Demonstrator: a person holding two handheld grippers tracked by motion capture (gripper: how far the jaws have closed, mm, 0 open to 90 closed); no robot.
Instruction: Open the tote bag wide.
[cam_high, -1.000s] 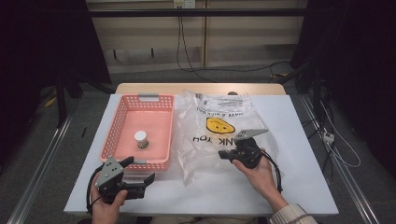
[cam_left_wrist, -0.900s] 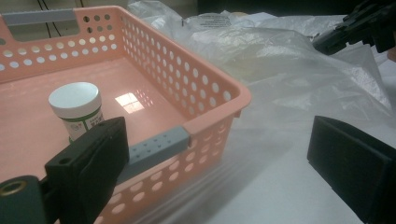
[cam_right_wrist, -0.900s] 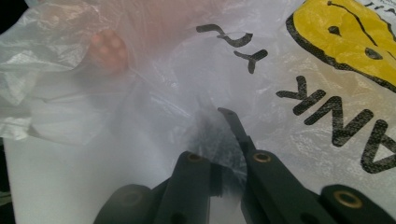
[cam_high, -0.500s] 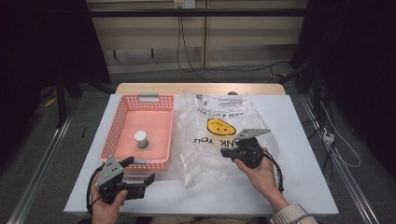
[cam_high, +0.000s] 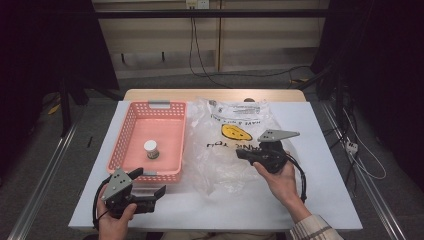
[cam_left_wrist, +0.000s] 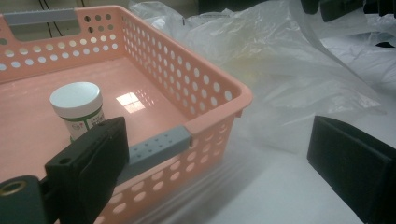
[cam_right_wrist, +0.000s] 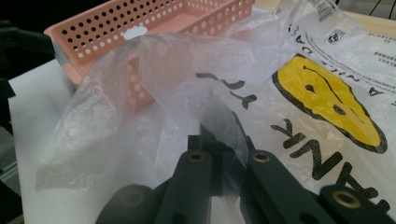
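The right gripper (cam_high: 246, 154) is clamped on a fold of the thin, crinkled plastic bag (cam_high: 227, 150), pinching the translucent film up off the surface (cam_high: 325, 200), probably to part the mouth. The bag, printed with a yellow smiling face, lies just right of the pink basket (cam_high: 131, 129), its loose edge touching the basket's side. The left gripper (cam_high: 152, 192) waits at the basket's near corner with its jaws wide and nothing between them, apparently ready to help. Inside the rigid, perforated basket stands a small round jar (cam_high: 150, 148) with a smooth white lid.
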